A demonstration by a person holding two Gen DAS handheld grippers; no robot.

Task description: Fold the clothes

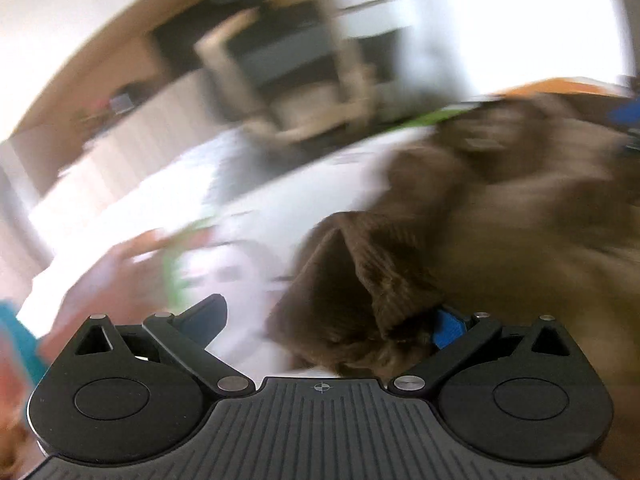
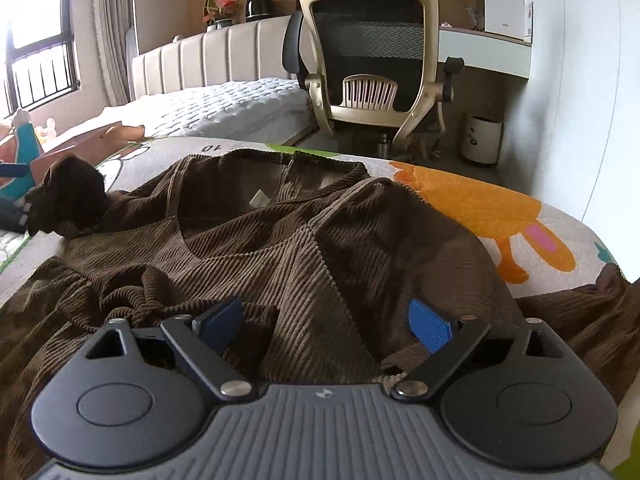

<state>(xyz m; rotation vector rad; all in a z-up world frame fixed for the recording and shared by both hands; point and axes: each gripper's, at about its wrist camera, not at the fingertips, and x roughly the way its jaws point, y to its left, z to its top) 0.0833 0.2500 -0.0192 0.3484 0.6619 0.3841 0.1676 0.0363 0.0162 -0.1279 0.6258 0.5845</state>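
Observation:
A brown ribbed garment [image 2: 280, 240] lies crumpled on a cartoon-print cover [image 2: 480, 208], neckline and white label [image 2: 260, 199] facing up. My right gripper [image 2: 325, 325] stands open low over its near part, the blue pads [image 2: 430, 330] wide apart, with loose folds between them and nothing pinched. The left wrist view is motion-blurred. My left gripper [image 1: 326, 322] has its jaws wide too, and a cuff-like end of the garment [image 1: 360, 280] lies between them against the right pad [image 1: 448, 326]. In the right wrist view a dark bunch of cloth [image 2: 68, 196] rises at the far left.
Beyond the cover stand a mesh office chair [image 2: 372, 52], a bed with a padded headboard [image 2: 224, 108] and a white bin [image 2: 482, 140] under a desk. A window [image 2: 36, 40] is at the left. Colourful items [image 2: 20, 148] sit at the left edge.

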